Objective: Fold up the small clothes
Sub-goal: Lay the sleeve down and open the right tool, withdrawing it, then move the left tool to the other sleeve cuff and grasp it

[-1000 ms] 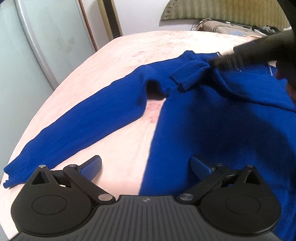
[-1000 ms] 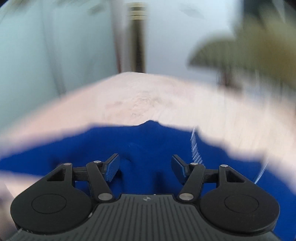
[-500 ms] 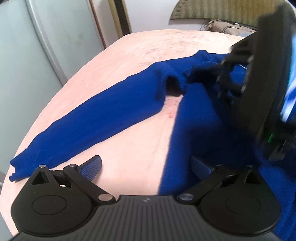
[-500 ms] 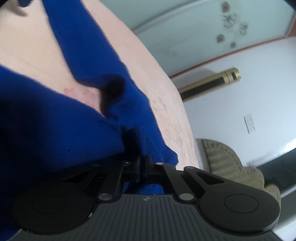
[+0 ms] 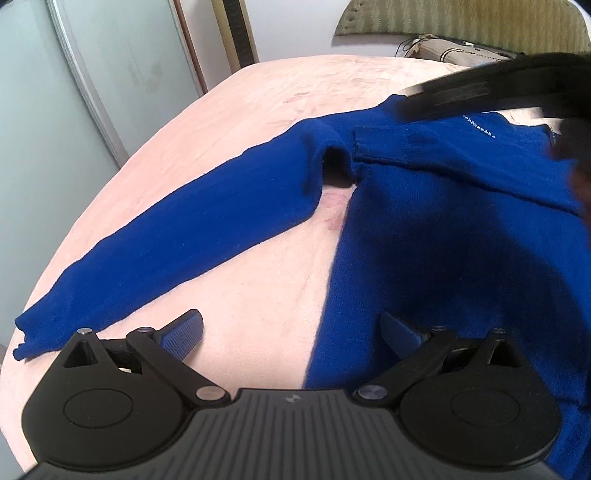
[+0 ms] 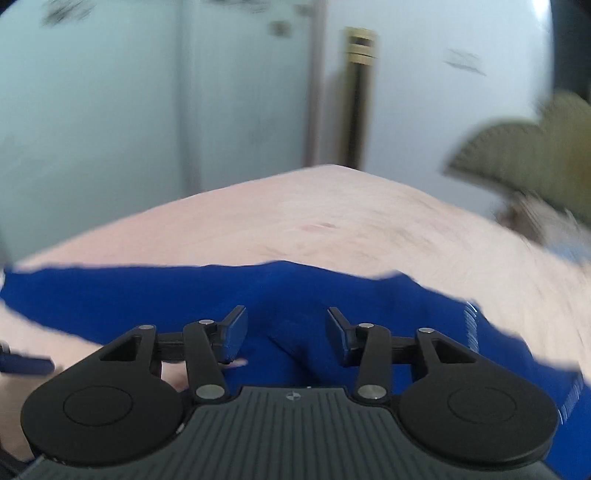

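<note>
A blue sweater (image 5: 461,258) lies flat on the pink bed sheet (image 5: 258,314), its long sleeve (image 5: 184,240) stretched out to the left. A small flap (image 5: 388,147) is folded over by the armpit. My left gripper (image 5: 291,328) hovers open over the sweater's side edge, one finger above the sheet and the other above the cloth, holding nothing. My right gripper (image 6: 286,332) hangs over the sweater's (image 6: 184,295) shoulder, jaws opening, no cloth pinched between them. In the left wrist view its blurred black body (image 5: 498,92) crosses the top right.
The bed's rounded edge (image 5: 92,206) drops off at the left, beside a frosted glass door (image 5: 74,110). An olive padded headboard (image 5: 461,22) and a beige bundle (image 5: 461,51) sit at the far end. Bare sheet lies beyond the sweater.
Half a second ago the right gripper was shut on a fold of the sweater near the armpit. It has let go, lifted and levelled out. The left gripper stayed put and open.
</note>
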The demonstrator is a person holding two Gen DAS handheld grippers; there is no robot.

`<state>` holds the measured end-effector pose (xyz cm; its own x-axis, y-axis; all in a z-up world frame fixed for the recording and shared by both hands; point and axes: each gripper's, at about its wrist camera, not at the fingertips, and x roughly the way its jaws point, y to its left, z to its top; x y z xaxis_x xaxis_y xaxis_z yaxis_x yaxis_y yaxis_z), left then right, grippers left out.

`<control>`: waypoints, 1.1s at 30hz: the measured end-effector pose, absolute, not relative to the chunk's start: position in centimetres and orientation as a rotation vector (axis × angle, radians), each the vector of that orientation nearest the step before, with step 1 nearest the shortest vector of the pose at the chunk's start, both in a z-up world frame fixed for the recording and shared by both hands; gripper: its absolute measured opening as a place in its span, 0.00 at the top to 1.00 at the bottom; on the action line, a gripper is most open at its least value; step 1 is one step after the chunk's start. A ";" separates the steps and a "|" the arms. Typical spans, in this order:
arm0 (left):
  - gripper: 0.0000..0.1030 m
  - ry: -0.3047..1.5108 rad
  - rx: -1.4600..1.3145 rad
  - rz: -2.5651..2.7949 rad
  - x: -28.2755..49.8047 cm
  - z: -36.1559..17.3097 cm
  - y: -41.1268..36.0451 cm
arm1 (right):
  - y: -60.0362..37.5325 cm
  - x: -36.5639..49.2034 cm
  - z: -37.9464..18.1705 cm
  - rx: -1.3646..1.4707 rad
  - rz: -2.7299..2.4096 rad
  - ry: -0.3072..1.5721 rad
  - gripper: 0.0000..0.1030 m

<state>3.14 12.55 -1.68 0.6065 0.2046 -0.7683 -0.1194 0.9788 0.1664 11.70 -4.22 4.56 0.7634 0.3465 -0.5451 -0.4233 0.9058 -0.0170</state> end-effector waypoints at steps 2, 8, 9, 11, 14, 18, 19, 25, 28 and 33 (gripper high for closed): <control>0.00 0.901 0.086 0.188 3.4 -1.6 12.6 | -6.8 11.8 4.7 -0.119 0.291 0.578 0.52; 0.00 0.899 0.096 0.178 3.3 -1.6 12.3 | -21.1 12.0 1.4 -0.101 -0.083 0.734 0.49; 0.00 0.899 0.099 0.178 3.4 -1.6 12.3 | -23.5 11.8 0.5 -0.115 -0.148 0.760 0.49; 0.00 0.899 0.100 0.178 3.4 -1.5 12.3 | -28.2 10.1 -0.4 -0.093 -0.235 0.741 0.34; 0.00 0.902 0.096 0.179 3.2 -1.3 12.1 | -32.2 8.9 0.7 -0.089 -0.428 0.758 0.37; 0.00 0.902 0.101 0.163 3.6 -1.1 11.1 | -30.1 6.5 2.3 -0.070 -0.334 0.682 0.43; 0.00 0.901 0.108 0.159 3.6 -1.0 10.7 | -28.9 6.2 2.3 -0.051 -0.256 0.686 0.45; 0.00 0.897 0.149 0.167 3.3 -0.8 10.1 | -26.7 6.6 -0.2 -0.116 -0.223 0.756 0.33; 0.00 0.902 0.130 0.181 3.3 -0.7 10.6 | -27.1 5.9 0.8 -0.171 -0.398 0.720 0.36; 0.00 0.904 0.105 0.187 3.7 -0.8 10.8 | -25.3 3.9 2.1 -0.023 -0.163 0.706 0.37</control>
<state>3.69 10.83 -0.80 0.6033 0.2055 -0.7706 -0.1169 0.9786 0.1694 3.91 -25.32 2.05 0.7491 -0.1568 -0.6436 0.1415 0.9870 -0.0758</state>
